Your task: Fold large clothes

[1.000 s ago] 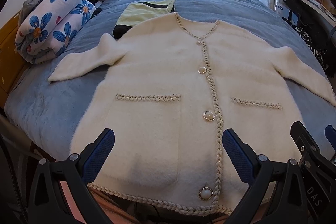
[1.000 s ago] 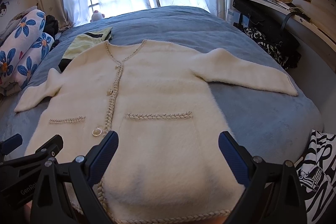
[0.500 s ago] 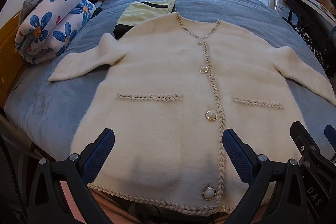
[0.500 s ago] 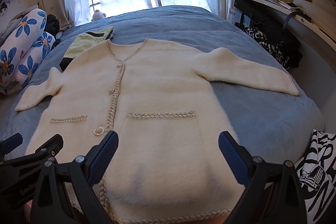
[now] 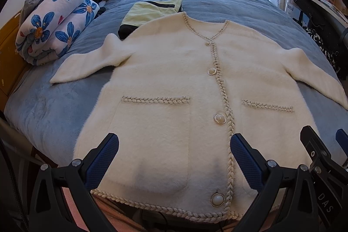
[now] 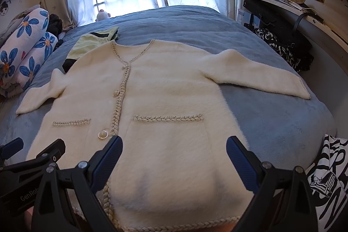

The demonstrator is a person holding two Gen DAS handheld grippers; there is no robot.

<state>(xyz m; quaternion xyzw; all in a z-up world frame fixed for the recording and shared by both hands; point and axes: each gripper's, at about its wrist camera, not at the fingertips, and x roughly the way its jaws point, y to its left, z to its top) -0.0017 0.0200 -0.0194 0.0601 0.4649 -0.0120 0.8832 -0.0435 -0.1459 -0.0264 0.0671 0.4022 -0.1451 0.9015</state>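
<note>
A cream fuzzy cardigan point(image 5: 169, 84) point(image 6: 165, 97) with braided trim and pearl buttons lies flat, front up, on a blue bed point(image 5: 50, 114) point(image 6: 271, 114), both sleeves spread out to the sides. My left gripper point(image 5: 174, 145) hovers open above the hem on the left pocket side, holding nothing. My right gripper point(image 6: 174, 147) hovers open above the hem on the right pocket side, also empty. Each gripper shows at the edge of the other's view.
A folded yellow-green garment point(image 5: 152, 12) lies beyond the collar. A rolled floral quilt point(image 5: 54, 21) sits at the far left. Dark clothes point(image 6: 282, 47) and a desk point(image 6: 304, 12) flank the bed's right side. A black-and-white printed bag point(image 6: 328, 177) sits at the near right.
Both views have crept slightly forward and up over the cardigan; the grippers stay open and the garment has not moved.
</note>
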